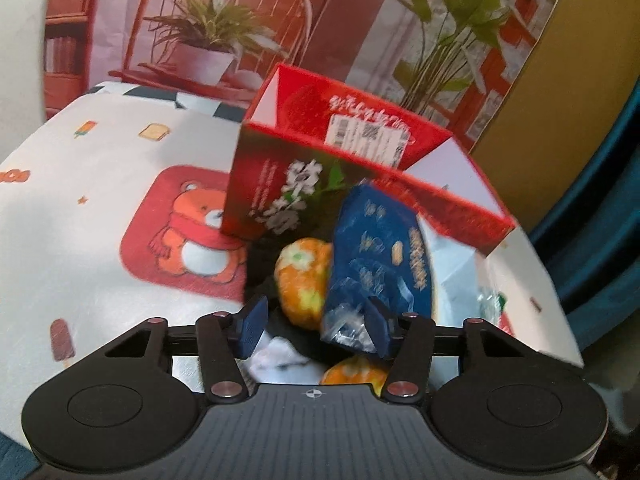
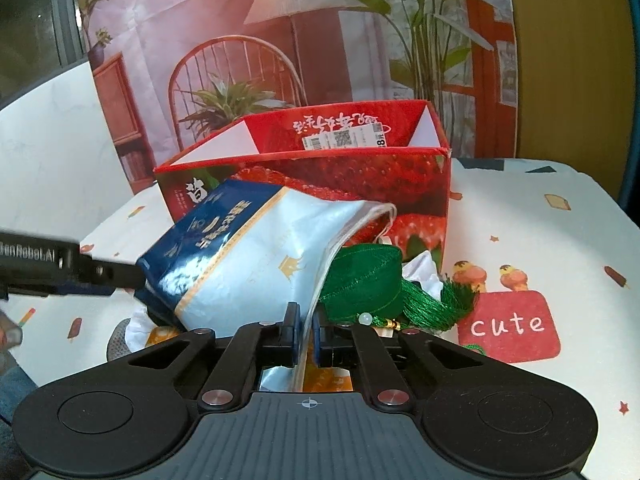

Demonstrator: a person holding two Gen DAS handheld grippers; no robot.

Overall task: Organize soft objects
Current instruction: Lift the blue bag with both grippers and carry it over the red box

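Note:
A blue and white tissue pack (image 2: 256,248) is held up in front of an open red strawberry box (image 2: 320,176). My right gripper (image 2: 306,332) is shut on the pack's clear plastic edge. My left gripper (image 1: 316,326) is open around the pack's other end (image 1: 376,248); its arm shows at the left of the right wrist view (image 2: 72,268). An orange plush (image 1: 304,276), a white cloth (image 1: 276,360) and a green tasselled sachet (image 2: 368,280) lie under and beside the pack.
The box (image 1: 340,184) stands on a white cartoon-print tablecloth (image 1: 100,208) with a red "cute" patch (image 2: 508,326). A printed backdrop of a chair and plants (image 2: 280,60) stands behind the box. The table edge runs at the right (image 1: 560,300).

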